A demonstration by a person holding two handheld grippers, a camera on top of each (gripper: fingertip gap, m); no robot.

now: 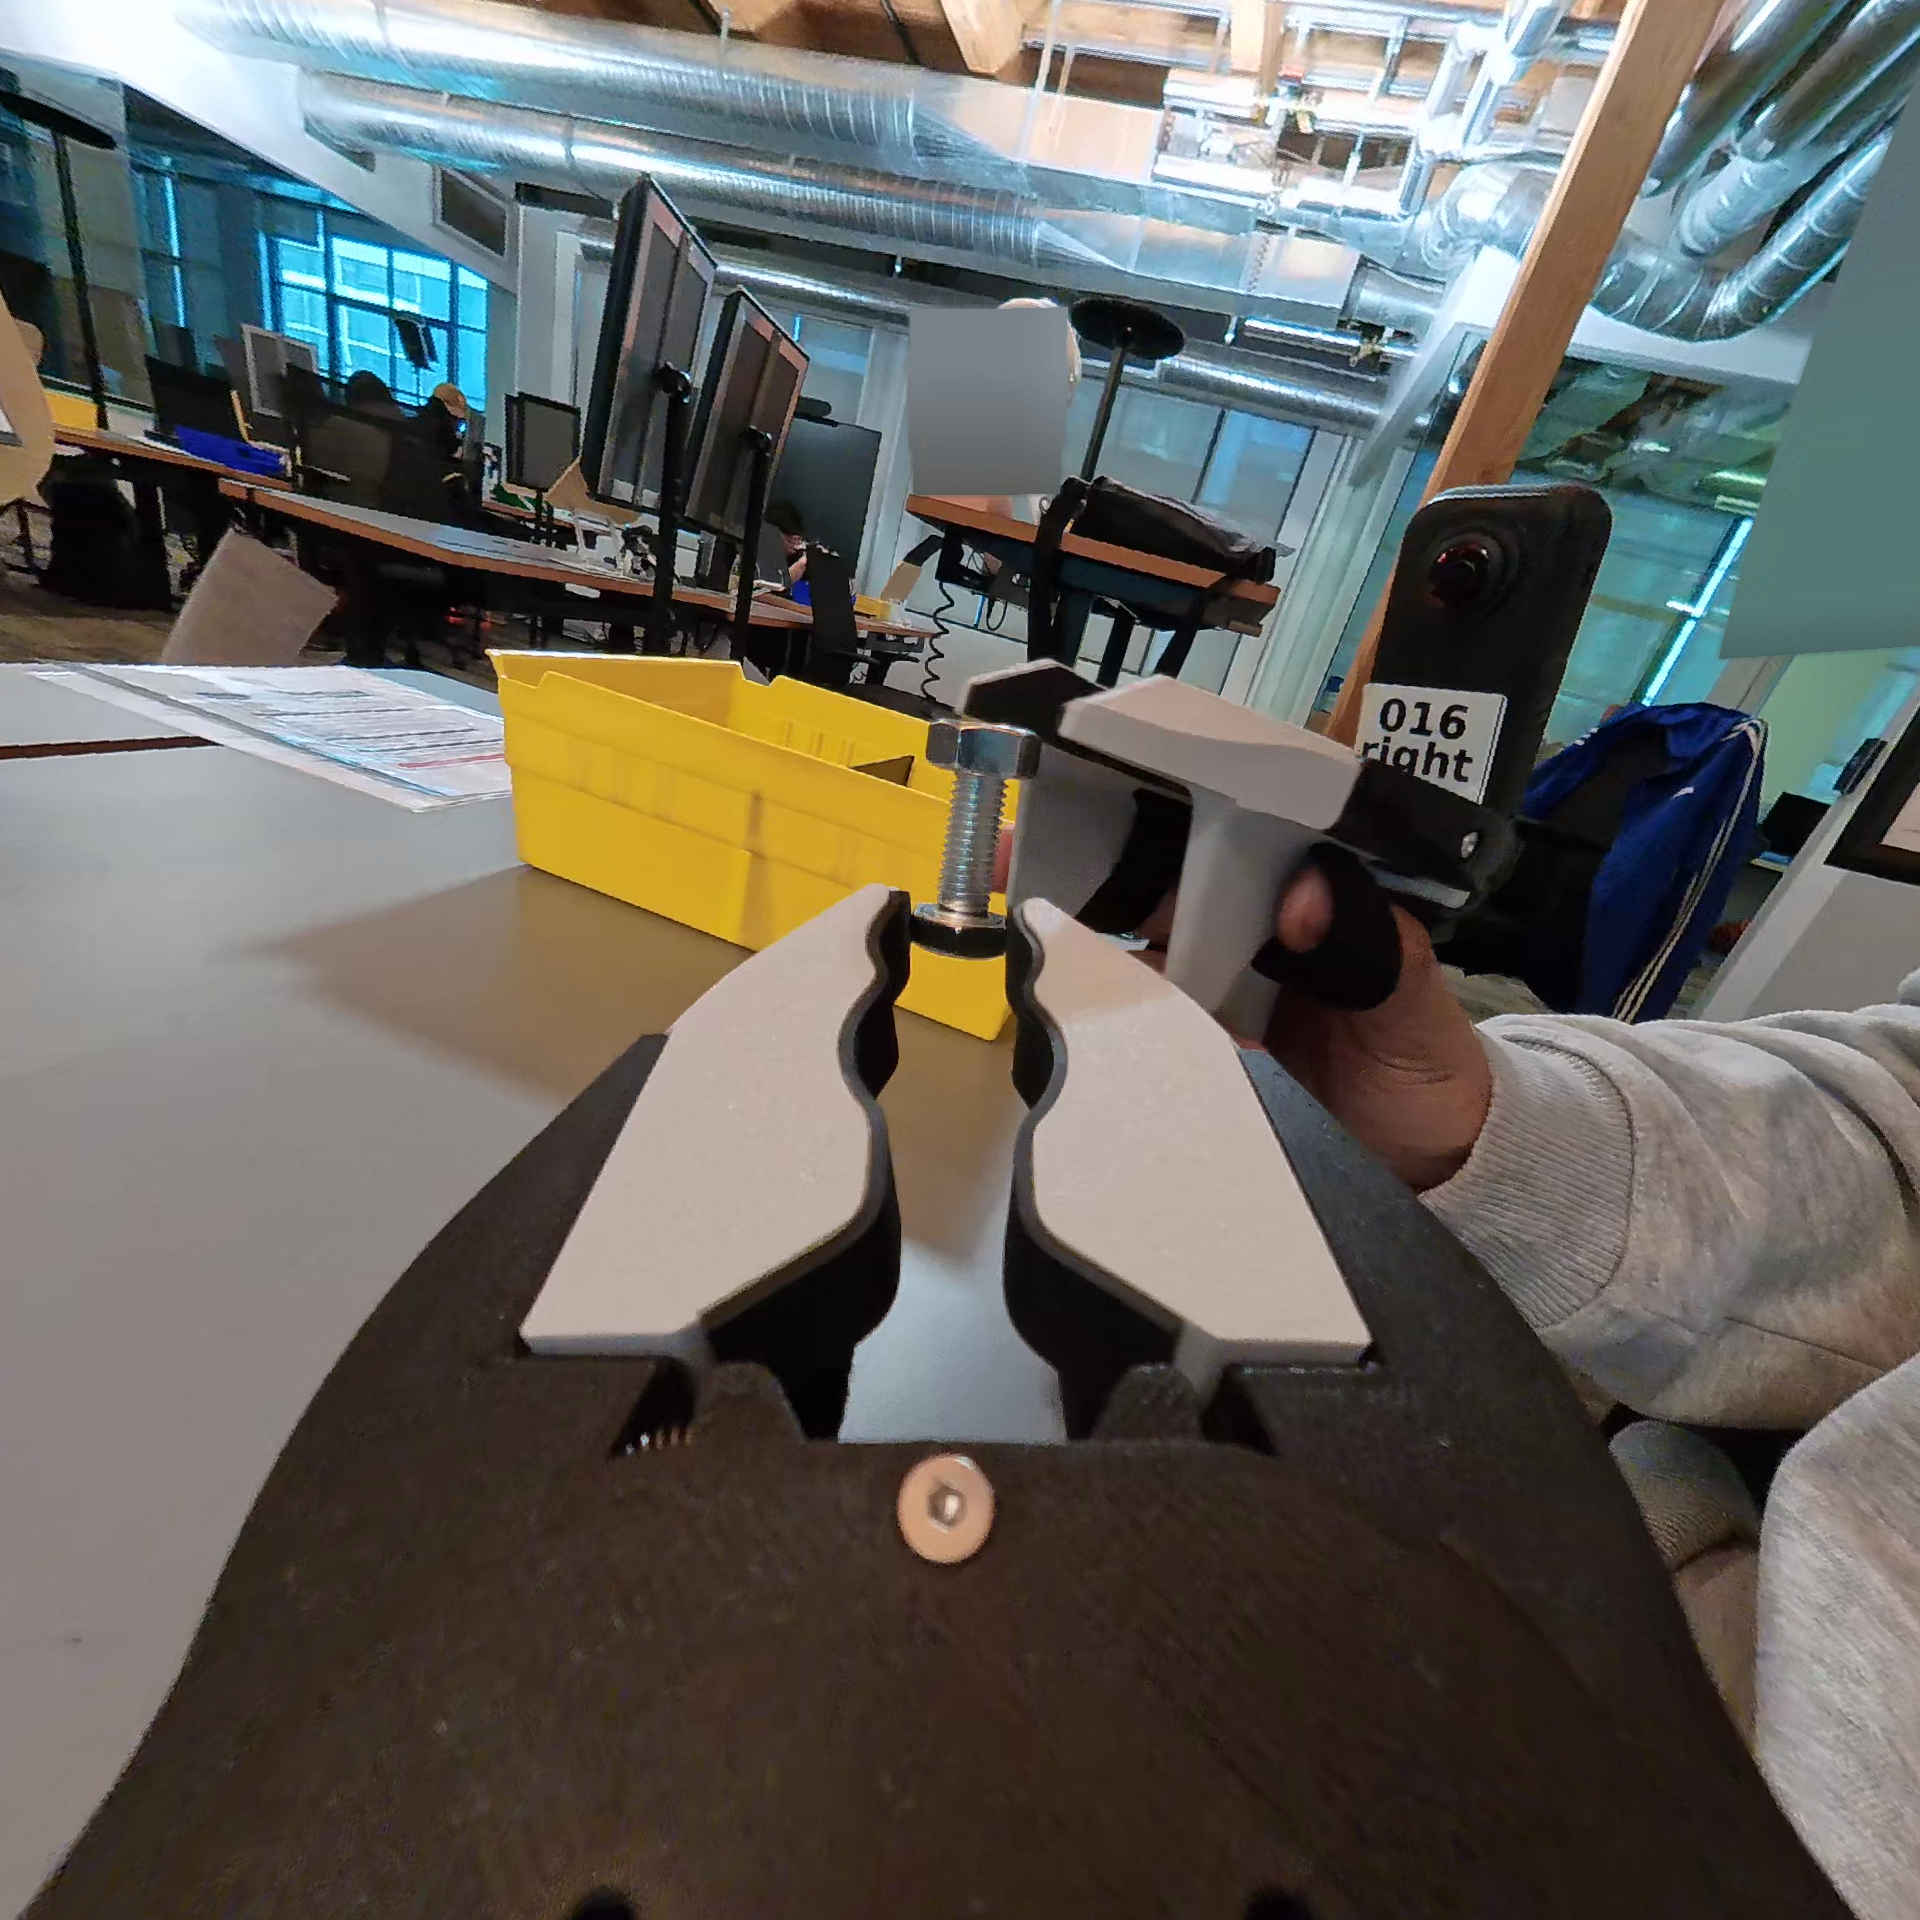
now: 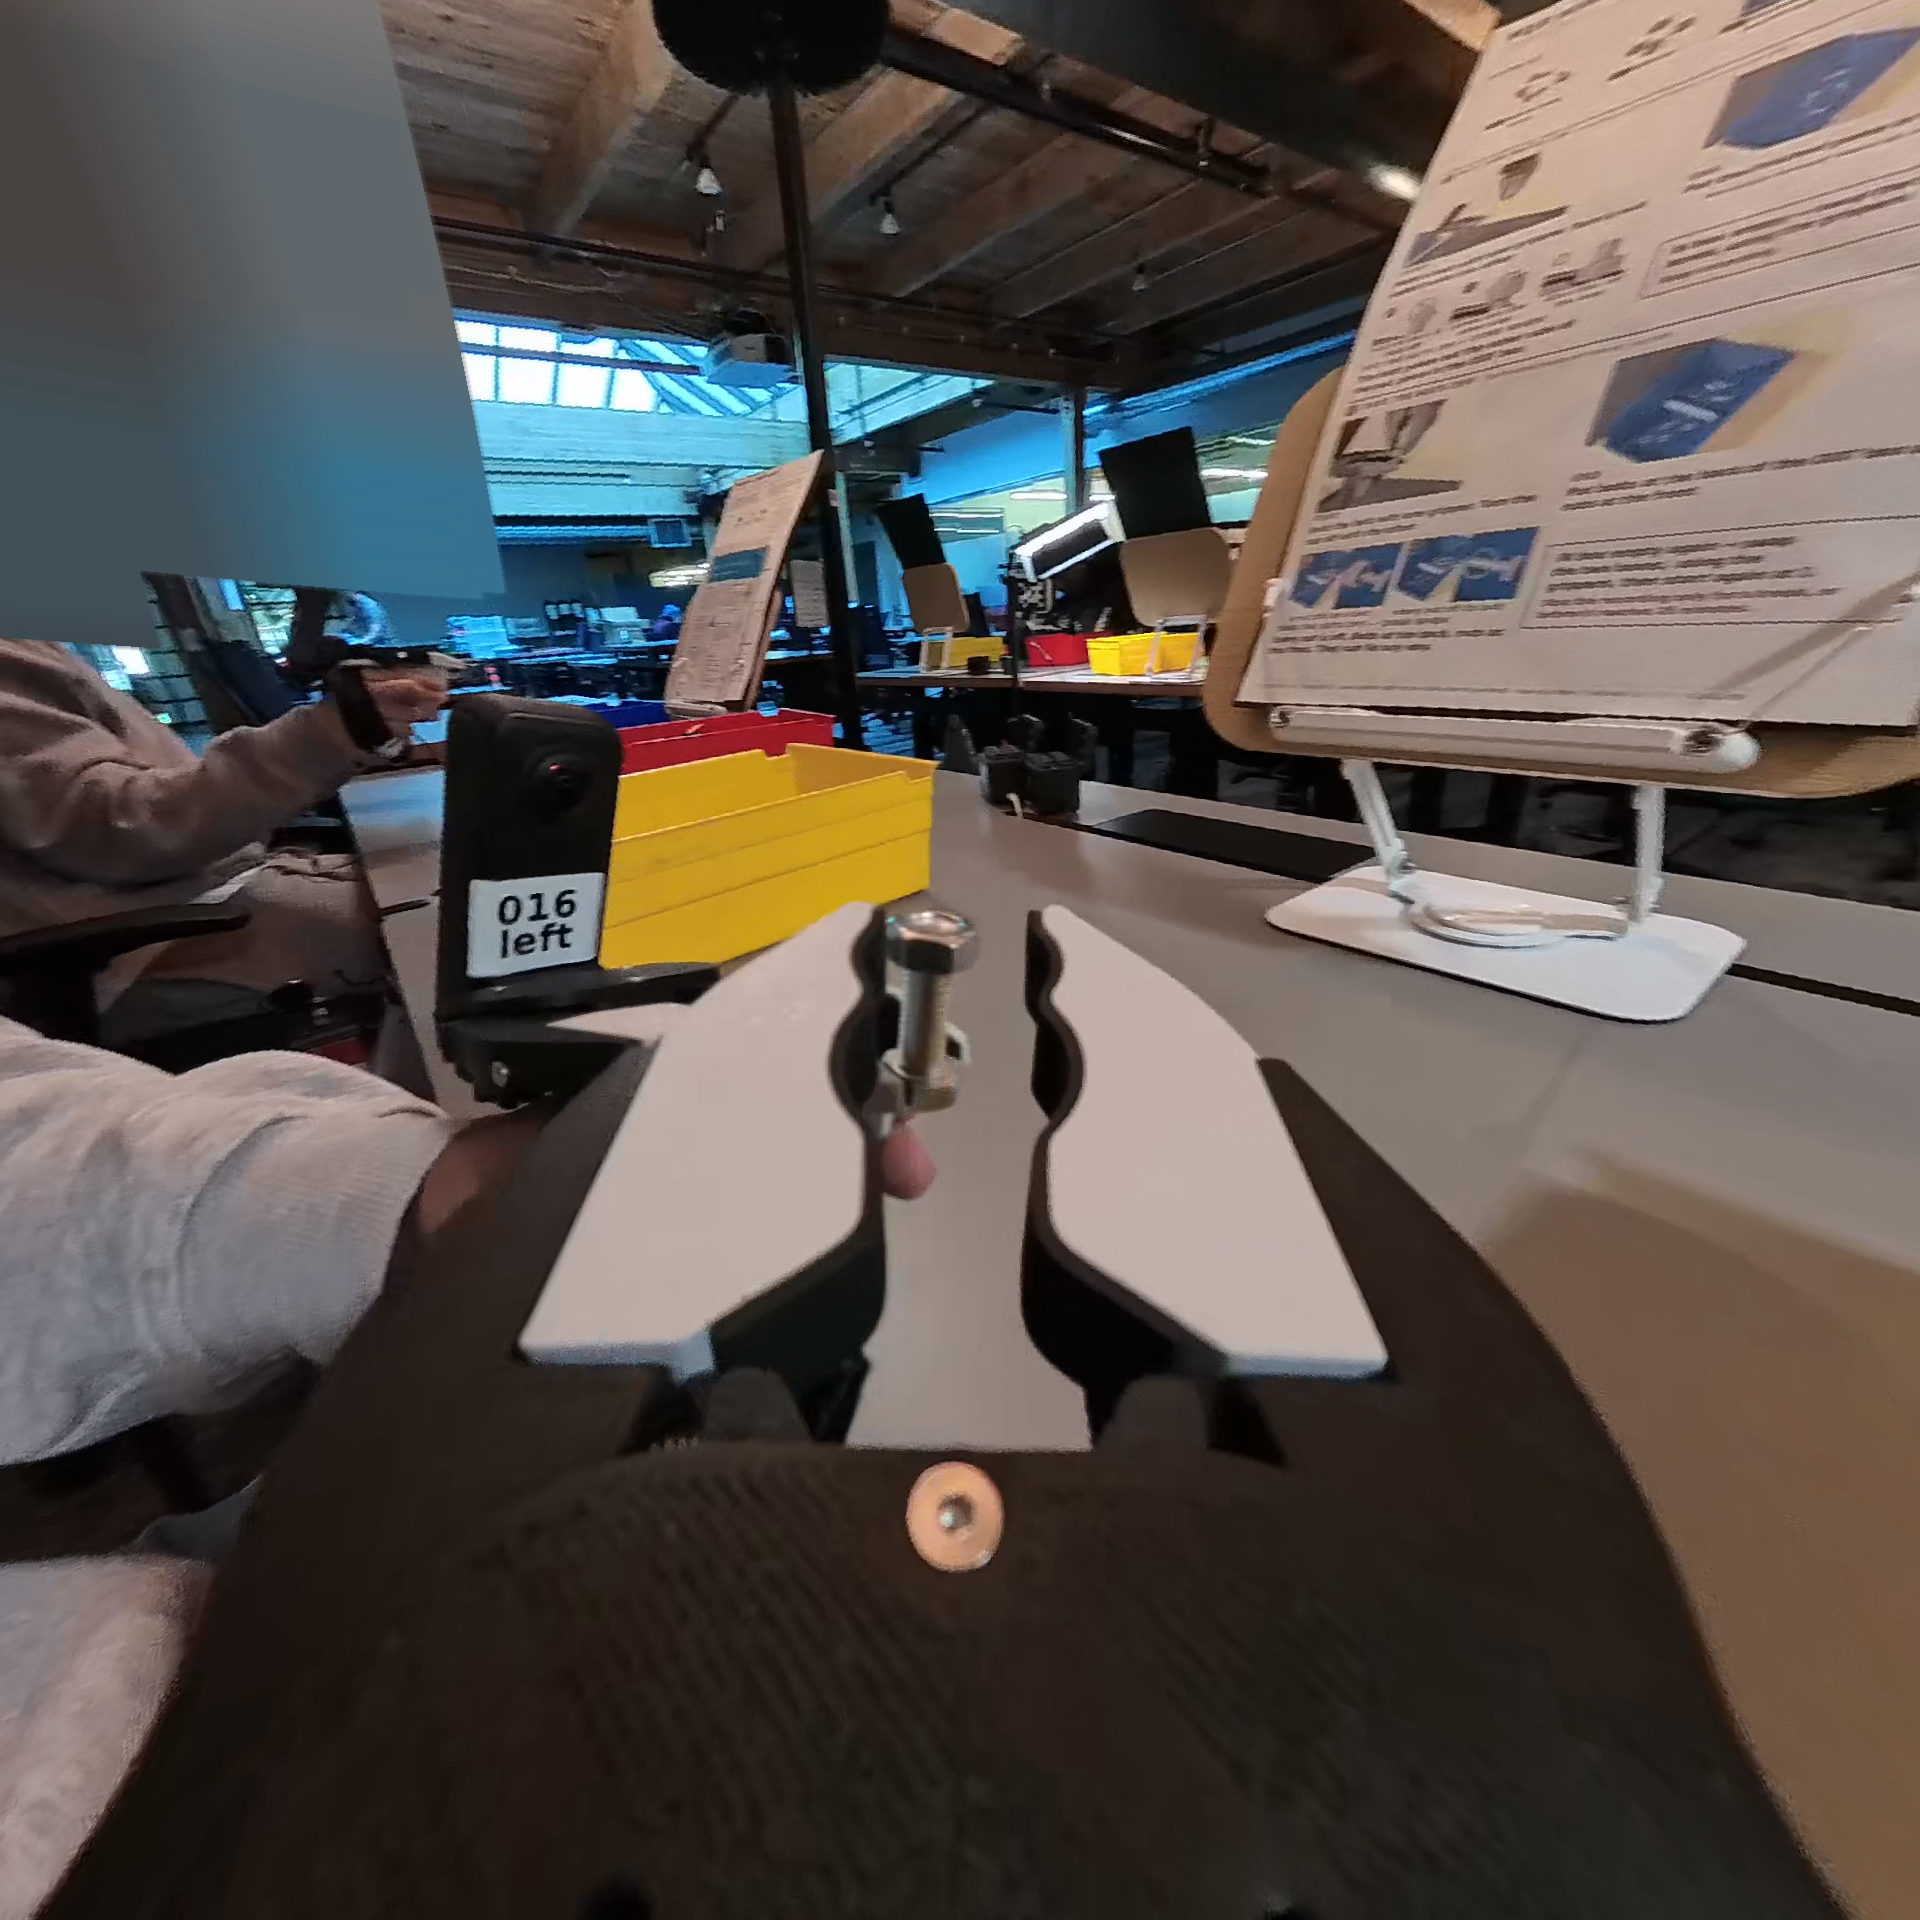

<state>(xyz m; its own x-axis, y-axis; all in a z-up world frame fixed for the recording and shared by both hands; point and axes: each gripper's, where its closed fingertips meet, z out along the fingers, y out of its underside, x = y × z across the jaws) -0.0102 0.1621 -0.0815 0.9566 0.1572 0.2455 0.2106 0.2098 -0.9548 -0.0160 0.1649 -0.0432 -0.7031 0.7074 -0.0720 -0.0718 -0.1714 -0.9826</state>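
Note:
A silver hex bolt point(image 1: 975, 831) stands upright with a dark nut point(image 1: 958, 932) on its lower end. My left gripper point(image 1: 958, 920) is shut on the nut, above the grey table point(image 1: 260, 1091). My right gripper point(image 2: 956, 920) is open, with the bolt point(image 2: 925, 1003) and its nut point(image 2: 920, 1081) in the gap between its fingers. In the left wrist view the right gripper point(image 1: 1023, 707) reaches in from the right at the bolt head. A person's fingertip point(image 2: 907, 1164) shows just below the nut. The left gripper's camera housing point(image 2: 530, 831) stands at the left.
A yellow bin point(image 1: 665, 790) sits on the table just behind the bolt, also in the right wrist view point(image 2: 769, 831), with a red bin point(image 2: 717, 732) behind it. A white stand with an instruction sheet point(image 2: 1507, 935) is at the right. A laminated sheet point(image 1: 312, 727) lies far left. My two grippers' fingertips are within a few centimetres of each other.

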